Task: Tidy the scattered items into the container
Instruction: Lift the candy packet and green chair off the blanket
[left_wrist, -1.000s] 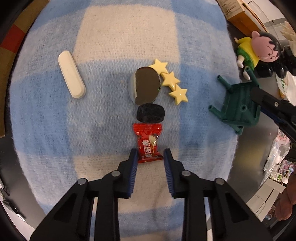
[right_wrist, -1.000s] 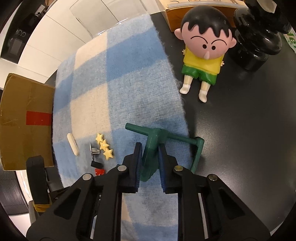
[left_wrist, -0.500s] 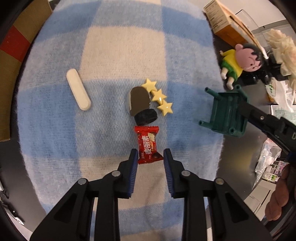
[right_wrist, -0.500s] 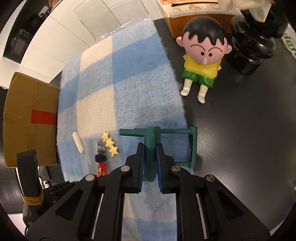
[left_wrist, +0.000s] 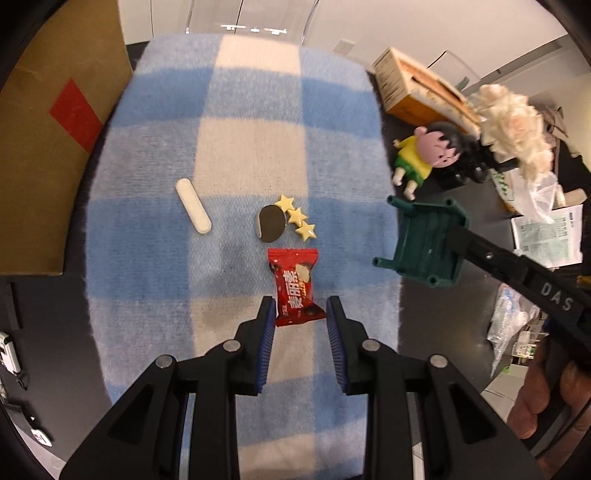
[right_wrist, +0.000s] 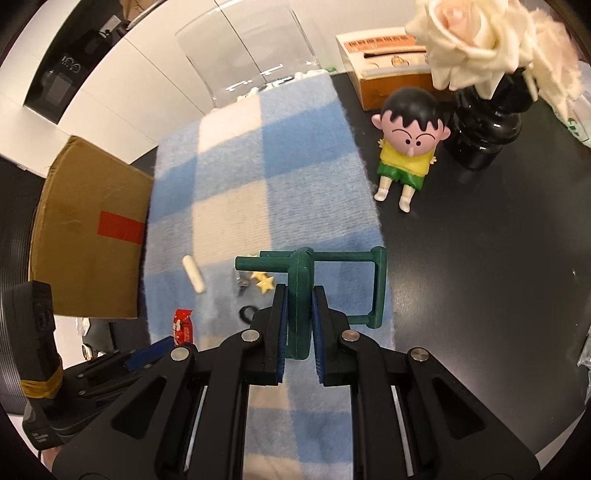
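- The left gripper (left_wrist: 300, 314) holds a red candy packet (left_wrist: 295, 286) by its lower end, the jaws narrow and pinching only the crimped edge. The packet hangs clear above the blue-and-cream checked blanket (left_wrist: 255, 129).
- Risk: with so little of the slick wrapper between the pads, the packet could slide out during a swing toward the box, judging by how most of its length sticks out past the fingertips.
- The right gripper (right_wrist: 297, 321) is clamped on the seat edge of a small green toy stool (right_wrist: 301, 280), jaws nearly together, the legs pointing sideways over the blanket's edge and the black table (right_wrist: 480, 277).
- Risk: the stool is held off-centre on a thin plate, so it may pivot in the grip, and its projecting legs could catch on the box rim or knock the cartoon boy figurine (right_wrist: 406, 140) standing near.
- Risk: both hands carry loads at once; on the way to one opening the two grippers may collide.
- Still lying on the blanket: a white oblong piece (left_wrist: 192, 210), a dark oval disc (left_wrist: 270, 229) and a strip of three yellow stars (left_wrist: 297, 218) touching that disc.
- The likely container is the brown cardboard box (right_wrist: 92, 229) with a red label, beside the blanket's left edge. Only its outer faces show; its opening and contents cannot be seen.
- The black vase (right_wrist: 484, 122) holds cream artificial roses (right_wrist: 480, 40); it is no part of the tidying.
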